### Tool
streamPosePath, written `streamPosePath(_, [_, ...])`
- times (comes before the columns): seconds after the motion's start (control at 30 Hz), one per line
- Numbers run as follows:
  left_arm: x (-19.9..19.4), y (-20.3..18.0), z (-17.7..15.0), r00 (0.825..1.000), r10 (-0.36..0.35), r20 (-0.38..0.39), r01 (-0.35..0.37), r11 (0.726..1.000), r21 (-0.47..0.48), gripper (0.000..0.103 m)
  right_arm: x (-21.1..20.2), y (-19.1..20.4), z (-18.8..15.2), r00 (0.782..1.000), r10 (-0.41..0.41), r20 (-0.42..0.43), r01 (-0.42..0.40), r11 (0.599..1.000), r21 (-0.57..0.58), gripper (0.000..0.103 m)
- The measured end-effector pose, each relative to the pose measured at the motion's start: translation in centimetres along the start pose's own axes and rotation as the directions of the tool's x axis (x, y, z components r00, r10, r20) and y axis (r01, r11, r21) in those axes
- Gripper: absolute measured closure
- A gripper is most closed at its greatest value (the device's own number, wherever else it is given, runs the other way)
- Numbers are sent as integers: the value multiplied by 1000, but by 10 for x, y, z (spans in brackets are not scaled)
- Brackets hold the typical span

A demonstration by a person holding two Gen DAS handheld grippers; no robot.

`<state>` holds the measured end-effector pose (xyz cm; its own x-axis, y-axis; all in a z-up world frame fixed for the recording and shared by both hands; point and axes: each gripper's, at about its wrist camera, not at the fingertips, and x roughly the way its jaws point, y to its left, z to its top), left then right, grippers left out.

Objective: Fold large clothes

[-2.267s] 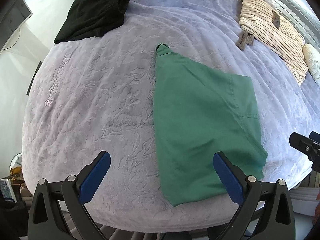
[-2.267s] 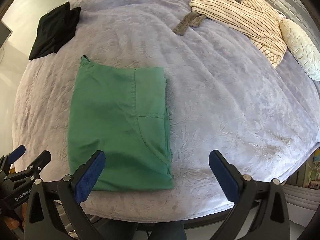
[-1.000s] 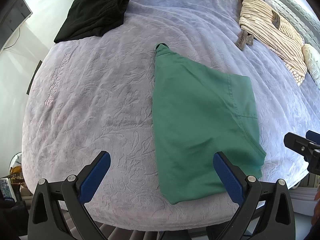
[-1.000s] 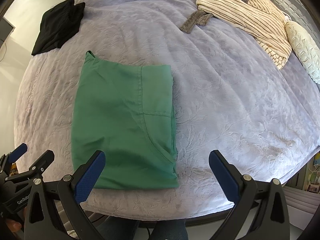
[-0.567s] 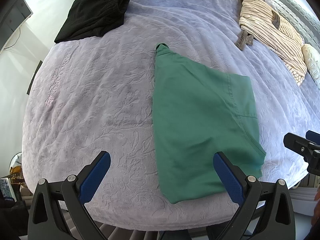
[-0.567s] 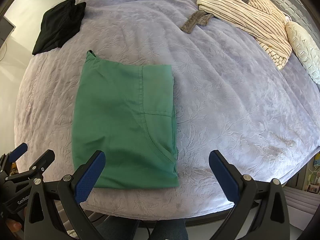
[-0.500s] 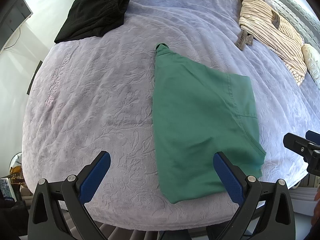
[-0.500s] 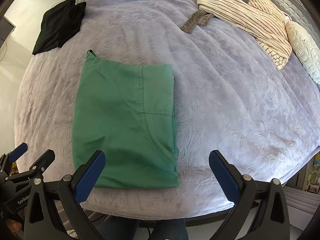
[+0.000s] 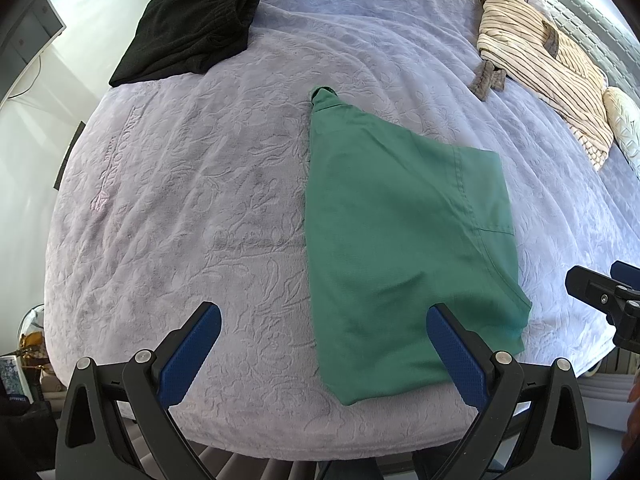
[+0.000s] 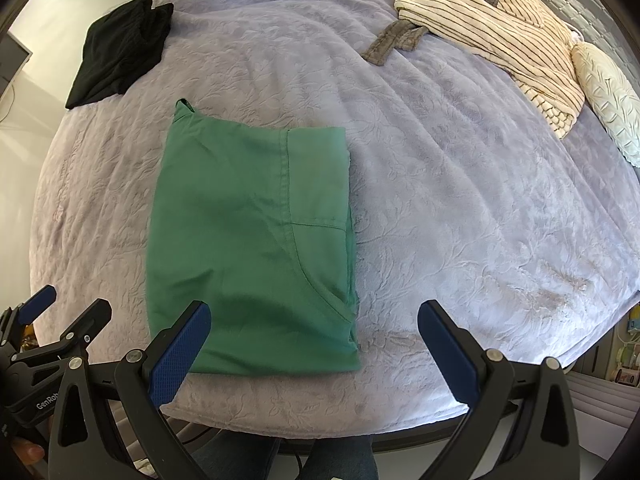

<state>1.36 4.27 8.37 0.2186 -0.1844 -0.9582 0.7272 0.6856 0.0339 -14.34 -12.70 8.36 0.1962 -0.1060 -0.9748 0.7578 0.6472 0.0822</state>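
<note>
A folded green garment (image 9: 400, 240) lies flat on the lilac bedspread (image 9: 200, 200) near the bed's front edge; it also shows in the right wrist view (image 10: 252, 240). My left gripper (image 9: 324, 360) is open and empty, held above the front edge, its right finger over the garment's near corner. My right gripper (image 10: 316, 356) is open and empty, its left finger over the garment's near edge. Neither touches the cloth.
A folded black garment (image 9: 188, 32) lies at the back left (image 10: 120, 48). A striped beige robe (image 9: 548, 64) with a grey belt lies at the back right (image 10: 500, 28), next to a white pillow (image 10: 608, 96). The bed edge drops off just below both grippers.
Both grippers have drifted slightly, so the garment sits a little differently in each view. The garment itself has not moved and both grippers stay open.
</note>
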Motion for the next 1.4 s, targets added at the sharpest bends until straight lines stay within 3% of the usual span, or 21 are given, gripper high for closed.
streamPosePath(1.4, [-2,3,0,1000,-8,2,8,1000,-2,0,3,7,-7,1000,5,-13,-5,1000,1,0])
